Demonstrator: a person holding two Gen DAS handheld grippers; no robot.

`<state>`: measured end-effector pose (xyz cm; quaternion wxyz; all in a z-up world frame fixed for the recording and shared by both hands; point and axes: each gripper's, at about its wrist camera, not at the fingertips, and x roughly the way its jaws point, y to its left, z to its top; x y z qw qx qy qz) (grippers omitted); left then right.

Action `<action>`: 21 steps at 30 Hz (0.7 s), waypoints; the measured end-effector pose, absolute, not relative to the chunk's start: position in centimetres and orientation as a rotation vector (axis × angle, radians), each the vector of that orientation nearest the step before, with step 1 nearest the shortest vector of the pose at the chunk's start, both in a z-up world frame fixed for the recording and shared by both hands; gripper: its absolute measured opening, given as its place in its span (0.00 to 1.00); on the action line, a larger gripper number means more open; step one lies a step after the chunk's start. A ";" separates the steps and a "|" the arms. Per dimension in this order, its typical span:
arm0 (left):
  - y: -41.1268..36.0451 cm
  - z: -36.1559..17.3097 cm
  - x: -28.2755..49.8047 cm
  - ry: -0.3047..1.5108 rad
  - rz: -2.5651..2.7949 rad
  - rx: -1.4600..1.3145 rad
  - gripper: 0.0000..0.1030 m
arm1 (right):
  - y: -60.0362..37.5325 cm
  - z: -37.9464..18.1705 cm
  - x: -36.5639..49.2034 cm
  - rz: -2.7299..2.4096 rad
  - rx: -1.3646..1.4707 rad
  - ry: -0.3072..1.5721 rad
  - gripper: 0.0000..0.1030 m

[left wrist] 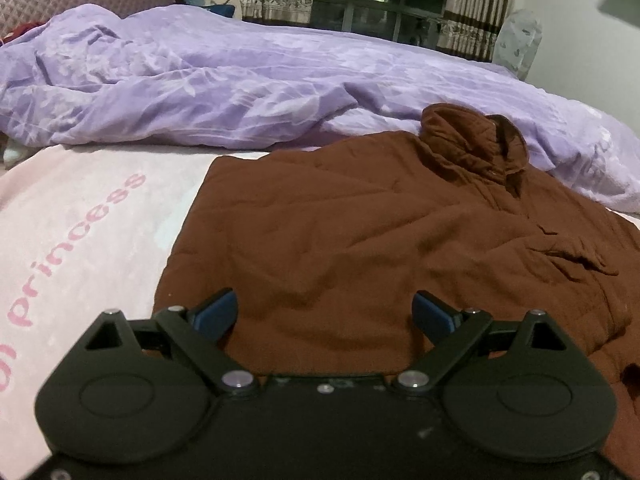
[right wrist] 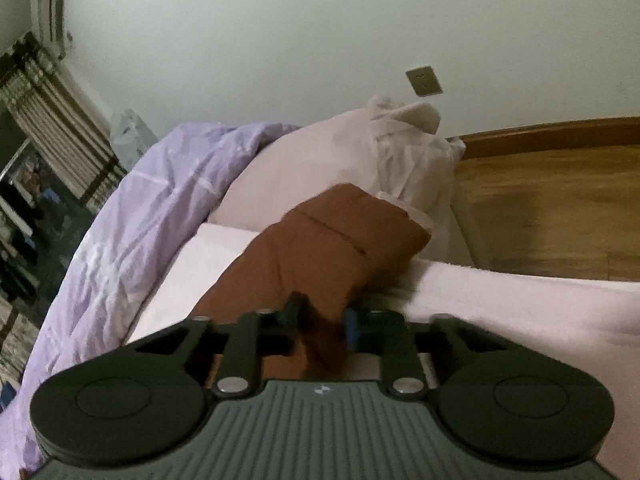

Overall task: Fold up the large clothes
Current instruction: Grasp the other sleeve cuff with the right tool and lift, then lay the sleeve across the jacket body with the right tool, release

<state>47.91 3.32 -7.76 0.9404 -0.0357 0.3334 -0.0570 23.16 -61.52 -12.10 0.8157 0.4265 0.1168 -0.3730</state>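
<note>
We have the brown jacket (left wrist: pixel 360 232) lying flat on the bed's pink sheet (left wrist: pixel 80 220), collar (left wrist: pixel 472 140) at the far right against the purple duvet (left wrist: pixel 240 88), hem near us. Left gripper (left wrist: pixel 324 312) hovers over the near hem, fingers (left wrist: pixel 216 314) spread wide, nothing between them, fabric right below and ahead. Right gripper (right wrist: pixel 320 316) has its fingers pinched on a bunch of the jacket's brown cloth, and the sleeve (right wrist: pixel 344 236) runs away from it toward the far pillow (right wrist: pixel 320 164), long axis roughly straight ahead in that view. The frame is blurred at the tips, but we see cloth gathered between the pads. We judge the coming move turns on that sleeve: it sticks out past the body to the right, so it has to swing left across the torso. The right hand already owns it; the left is nearer the hem and free to pin or take a corner. The duvet crowds the collar side, and the pillow sits just beyond the sleeve end; both could snag the cloth if the swing runs wide. The wooden floor (right wrist: pixel 552 208) lies past the bed edge on the right.
</note>
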 end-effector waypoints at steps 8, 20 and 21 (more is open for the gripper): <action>4.0 -7.2 47.6 0.673 -0.127 -0.095 0.93 | -58.5 -6.8 24.4 -0.759 0.712 0.188 0.07; 5.2 -6.1 45.7 0.635 -0.171 -0.153 0.93 | -34.4 3.8 30.8 -0.124 0.339 0.069 0.09; 5.0 -6.0 45.5 0.631 -0.184 -0.154 0.93 | -31.5 3.7 31.6 -0.046 0.317 0.082 0.14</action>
